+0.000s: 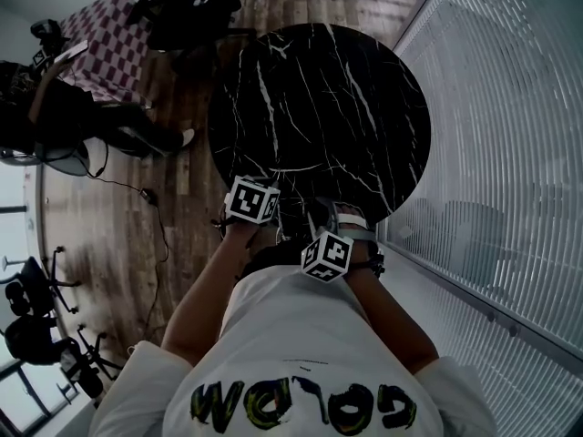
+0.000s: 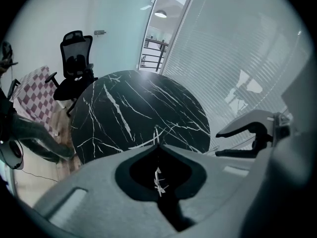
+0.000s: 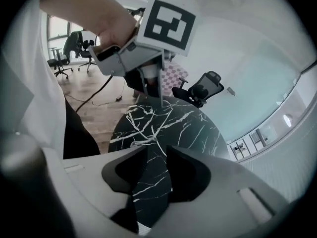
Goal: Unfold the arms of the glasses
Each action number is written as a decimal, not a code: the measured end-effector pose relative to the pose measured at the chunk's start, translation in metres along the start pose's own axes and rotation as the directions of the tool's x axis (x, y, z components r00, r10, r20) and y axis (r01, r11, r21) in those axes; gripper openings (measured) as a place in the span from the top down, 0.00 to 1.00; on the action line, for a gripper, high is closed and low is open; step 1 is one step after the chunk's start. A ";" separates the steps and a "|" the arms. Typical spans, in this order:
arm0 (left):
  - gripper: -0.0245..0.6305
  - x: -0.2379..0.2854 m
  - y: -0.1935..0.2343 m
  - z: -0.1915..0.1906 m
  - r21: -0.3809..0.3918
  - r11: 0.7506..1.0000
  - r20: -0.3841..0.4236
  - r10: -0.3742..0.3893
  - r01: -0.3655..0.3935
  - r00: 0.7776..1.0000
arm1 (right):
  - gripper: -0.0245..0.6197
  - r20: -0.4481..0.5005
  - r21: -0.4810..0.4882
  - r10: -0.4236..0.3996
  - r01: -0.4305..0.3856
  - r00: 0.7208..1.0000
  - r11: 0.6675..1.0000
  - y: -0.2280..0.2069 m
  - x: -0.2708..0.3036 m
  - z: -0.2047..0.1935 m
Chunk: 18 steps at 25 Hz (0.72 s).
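Left claw (image 2: 158, 145) fully closed, pinching a thin wire sliver, apparently the glasses (image 2: 157, 133), over the counter (image 2: 119, 108); right claw (image 3: 156, 151) half open, empty; arms' position indiscernible; unfolding judged outstanding.

- Round black marble table (image 1: 319, 107), white-veined, on a wood-plank floor (image 1: 118, 235).
- Left gripper (image 1: 252, 200) and right gripper (image 1: 328, 255) at the table's near edge (marker cubes uppermost, close together).
- White shirt (image 1: 291, 335), lettered.
- Checked cloth (image 1: 105, 39), upper left.
- Slatted blinds (image 1: 492, 107), right.
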<state>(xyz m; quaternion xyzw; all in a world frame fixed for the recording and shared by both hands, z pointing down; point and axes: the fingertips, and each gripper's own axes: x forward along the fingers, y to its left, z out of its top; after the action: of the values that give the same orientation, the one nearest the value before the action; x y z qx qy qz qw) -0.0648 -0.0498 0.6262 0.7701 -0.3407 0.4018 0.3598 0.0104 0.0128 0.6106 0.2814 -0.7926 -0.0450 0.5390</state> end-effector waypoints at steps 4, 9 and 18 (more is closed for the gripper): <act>0.96 -0.002 0.001 0.005 -0.021 1.000 0.009 -0.008 0.009 1.000 | 0.63 0.039 0.032 0.057 -0.058 0.998 0.998 0.014 -0.001 0.016; 0.96 -0.006 0.001 0.007 -0.029 1.000 0.012 -0.012 0.012 1.000 | 0.62 0.034 0.042 0.060 -0.062 0.998 0.997 0.014 0.004 0.018; 0.96 -0.008 0.005 0.009 -0.062 0.998 0.024 -0.025 0.026 0.999 | 0.47 0.043 0.055 0.036 -0.038 0.998 0.998 0.016 0.008 0.024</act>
<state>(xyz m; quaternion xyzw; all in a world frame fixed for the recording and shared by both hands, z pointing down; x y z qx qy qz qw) -0.0688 -0.0574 0.6171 0.7674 -0.3472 0.3775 0.3848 -0.0187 0.0170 0.6132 0.2806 -0.8098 -0.0190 0.5149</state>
